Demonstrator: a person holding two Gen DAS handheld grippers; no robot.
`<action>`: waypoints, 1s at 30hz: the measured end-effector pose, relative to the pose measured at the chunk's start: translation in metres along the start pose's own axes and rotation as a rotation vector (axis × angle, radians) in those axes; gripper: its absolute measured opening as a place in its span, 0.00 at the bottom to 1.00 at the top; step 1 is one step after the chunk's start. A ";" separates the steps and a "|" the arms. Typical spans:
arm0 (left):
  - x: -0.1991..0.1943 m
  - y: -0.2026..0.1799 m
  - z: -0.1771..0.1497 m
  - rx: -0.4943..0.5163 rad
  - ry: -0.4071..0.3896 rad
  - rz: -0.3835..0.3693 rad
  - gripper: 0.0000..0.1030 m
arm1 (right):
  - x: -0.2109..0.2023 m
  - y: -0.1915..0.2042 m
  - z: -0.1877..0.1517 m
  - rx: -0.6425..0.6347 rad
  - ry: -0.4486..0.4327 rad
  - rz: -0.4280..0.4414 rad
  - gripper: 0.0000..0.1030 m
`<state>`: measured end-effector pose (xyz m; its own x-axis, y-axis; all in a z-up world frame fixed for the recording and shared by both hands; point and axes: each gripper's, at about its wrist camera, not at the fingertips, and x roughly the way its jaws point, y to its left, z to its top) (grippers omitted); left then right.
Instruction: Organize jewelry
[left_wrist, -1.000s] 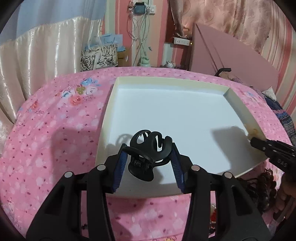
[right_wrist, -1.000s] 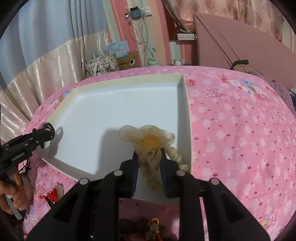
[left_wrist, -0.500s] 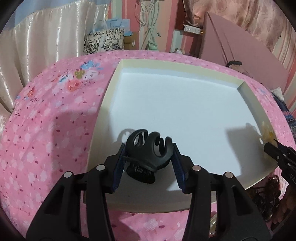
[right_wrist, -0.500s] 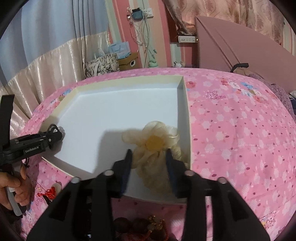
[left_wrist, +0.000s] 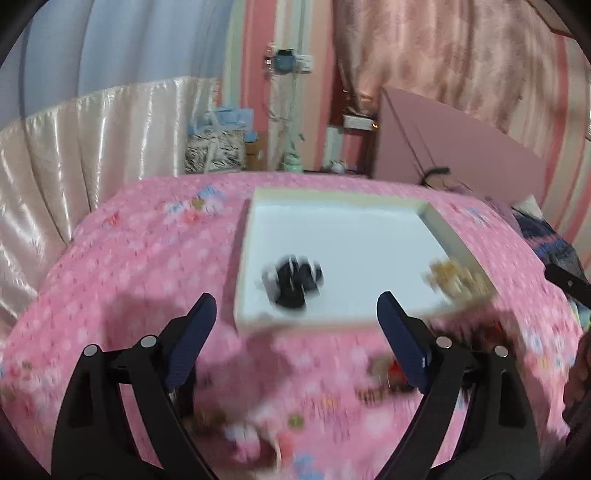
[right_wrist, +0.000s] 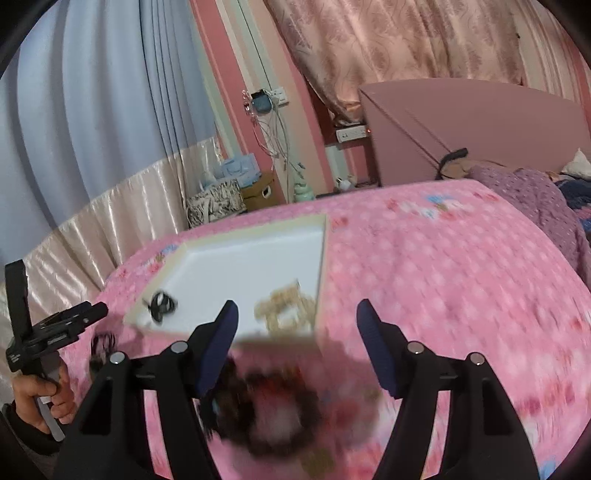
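Left wrist view showed the left gripper (left_wrist: 295, 314) with jaws opening and nothing between them, above the pink bedspread (left_wrist: 147, 266). A black hair claw (left_wrist: 293, 282) lay in the white tray (left_wrist: 332, 236), and a beige scrunchie (left_wrist: 452, 277) sat near its right wall. The right gripper (right_wrist: 297, 325) was likewise opening, empty, over blurred dark trinkets (right_wrist: 273, 410) on the bed.

Indoor light, even and moderately bright, source not visible. Both fisheye views bend hard at the edges, with dark vignette corners. Motion blur smears the pink floral bedspread (left_wrist: 140, 258), worst in the near field; gripper fingers (right_wrist: 218, 343) stay sharp. Soft shadows under them. Satin curtain (left_wrist: 74, 147) shows sheen.
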<state>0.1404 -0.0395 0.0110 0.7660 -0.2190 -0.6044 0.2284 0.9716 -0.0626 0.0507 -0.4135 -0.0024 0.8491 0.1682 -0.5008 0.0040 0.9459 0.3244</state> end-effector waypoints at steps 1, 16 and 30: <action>-0.005 -0.002 -0.014 0.001 0.005 -0.005 0.85 | -0.005 0.000 -0.009 -0.008 0.002 -0.003 0.64; 0.006 -0.061 -0.040 0.073 -0.001 -0.114 0.77 | 0.011 -0.012 -0.046 -0.075 0.065 -0.101 0.46; 0.042 -0.073 -0.046 0.038 0.106 -0.161 0.02 | 0.019 -0.019 -0.045 -0.060 0.087 -0.080 0.46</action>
<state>0.1284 -0.1151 -0.0468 0.6504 -0.3588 -0.6696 0.3672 0.9201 -0.1363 0.0434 -0.4158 -0.0538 0.7981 0.1130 -0.5918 0.0358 0.9716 0.2337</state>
